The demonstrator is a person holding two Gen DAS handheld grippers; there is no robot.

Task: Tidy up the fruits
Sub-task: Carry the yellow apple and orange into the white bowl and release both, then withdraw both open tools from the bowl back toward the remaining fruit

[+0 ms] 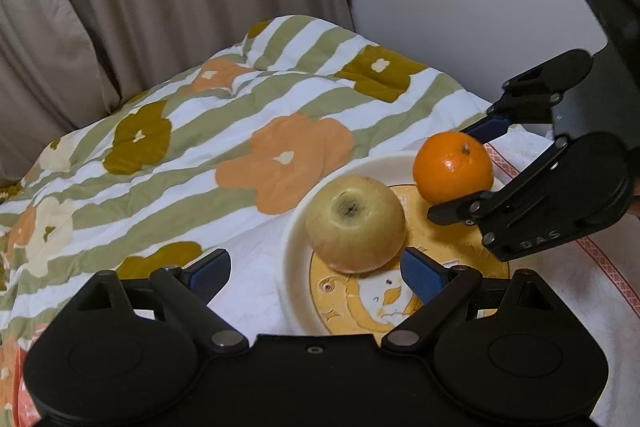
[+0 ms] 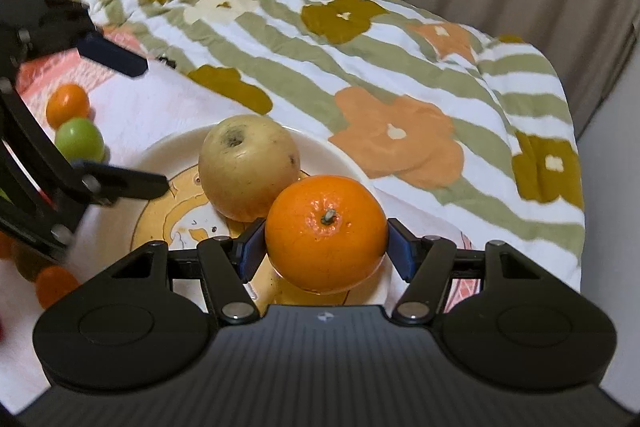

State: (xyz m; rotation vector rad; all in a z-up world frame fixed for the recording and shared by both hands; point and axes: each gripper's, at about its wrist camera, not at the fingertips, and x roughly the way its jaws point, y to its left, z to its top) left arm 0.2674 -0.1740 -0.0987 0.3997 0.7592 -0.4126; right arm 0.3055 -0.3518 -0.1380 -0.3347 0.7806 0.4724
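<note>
Both right gripper pads flank orange over plate.

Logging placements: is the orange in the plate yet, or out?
In: the orange sits inside the plate beside the apple, right gripper jaws at its sides.

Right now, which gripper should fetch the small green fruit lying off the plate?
Left, probably. The left gripper is open and empty, and the green fruit lies beside it, off the plate. The right gripper is shut on the orange over the plate.
</note>
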